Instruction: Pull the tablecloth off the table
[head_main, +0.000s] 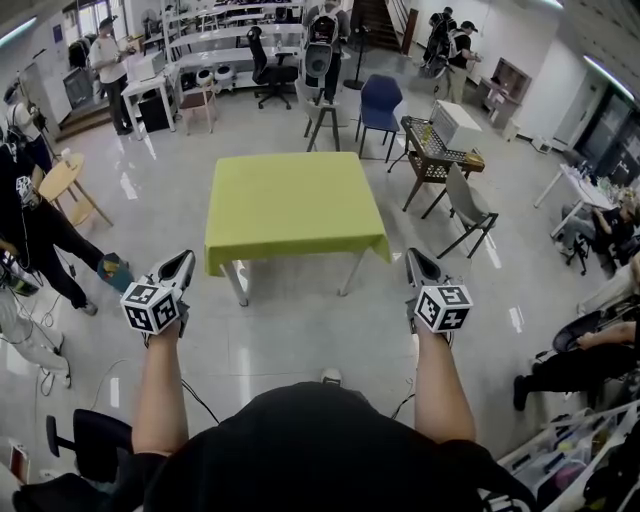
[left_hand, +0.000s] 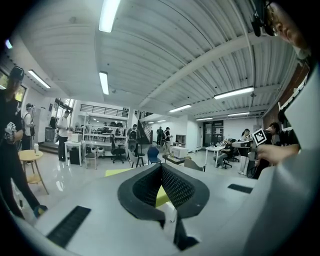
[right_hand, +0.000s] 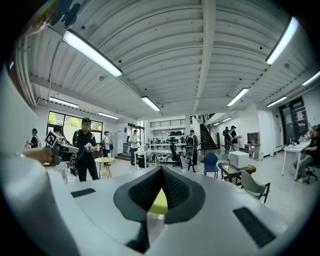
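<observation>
**Tablecloth on, grippers empty**

The yellow tablecloth (head_main: 290, 205) covers the worktop (head_main: 238, 284), ahead of the left gripper (head_main: 178, 268) and right gripper (head_main: 418, 262) (fingers (left_hand: 180, 186) pressed together on both). Beyond, a wire basket (head_main: 425, 142) holds a white box (head_main: 456, 125).

At centre, the cloth (head_main: 292, 205) hides the tabletop and all but two legs (head_main: 238, 285) (the near ones); people (head_main: 585, 365) at the edges are cropped.

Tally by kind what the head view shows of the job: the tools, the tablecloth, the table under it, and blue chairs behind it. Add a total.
tools: 2 (left tool, right tool, both shut, empty)
tablecloth: 1
table: 1
blue chair: 1
total: 5
</observation>
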